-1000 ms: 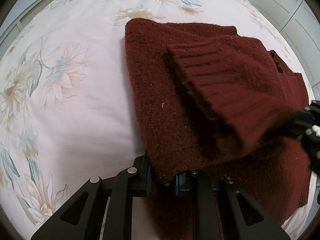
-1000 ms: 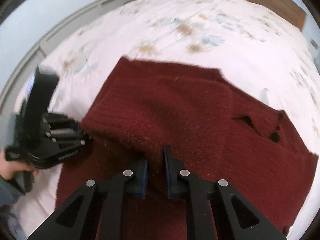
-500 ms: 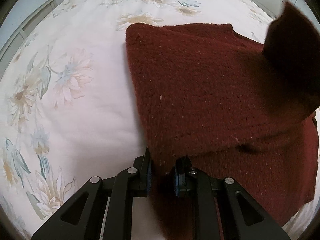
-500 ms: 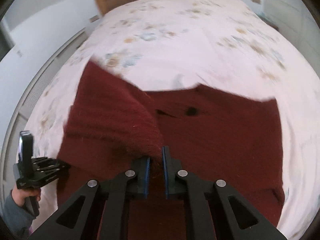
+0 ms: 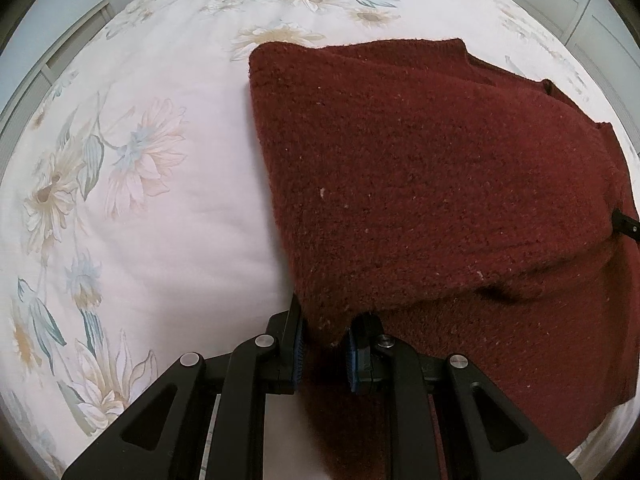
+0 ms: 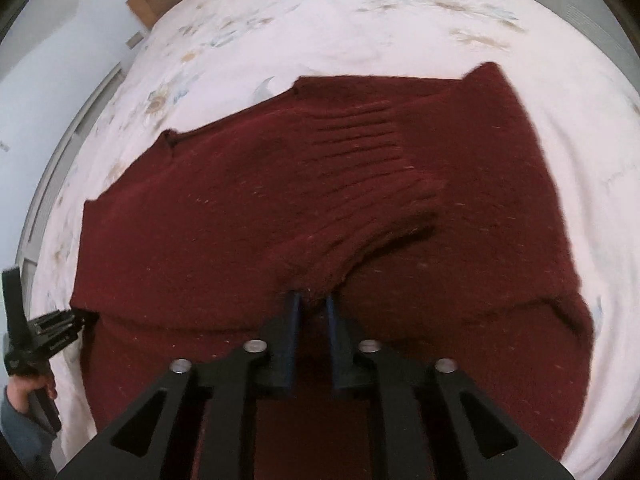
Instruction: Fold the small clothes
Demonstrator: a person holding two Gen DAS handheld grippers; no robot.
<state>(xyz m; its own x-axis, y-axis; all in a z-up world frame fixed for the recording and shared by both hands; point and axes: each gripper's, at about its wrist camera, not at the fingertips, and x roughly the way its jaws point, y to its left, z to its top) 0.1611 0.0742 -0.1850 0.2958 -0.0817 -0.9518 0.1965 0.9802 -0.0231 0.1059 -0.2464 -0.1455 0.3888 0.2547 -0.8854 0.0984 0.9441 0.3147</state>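
Two grippers are working a dark red knit sweater (image 5: 420,168) that is lying spread across the floral bedspread (image 5: 132,128). You are pinching a corner of the folded-over knit with your left gripper (image 5: 323,344), its blue-padded fingers (image 5: 297,354) closing on the fabric edge just above the bed. You are clamping the ribbed cuff (image 6: 360,168) of a sleeve with your right gripper (image 6: 312,312), jaws narrowed onto the bunched wool, the sleeve draping over the sweater's body. Your left hand (image 6: 30,394) is showing at the right camera's lower left edge, gripping its tool beside the garment's corner.
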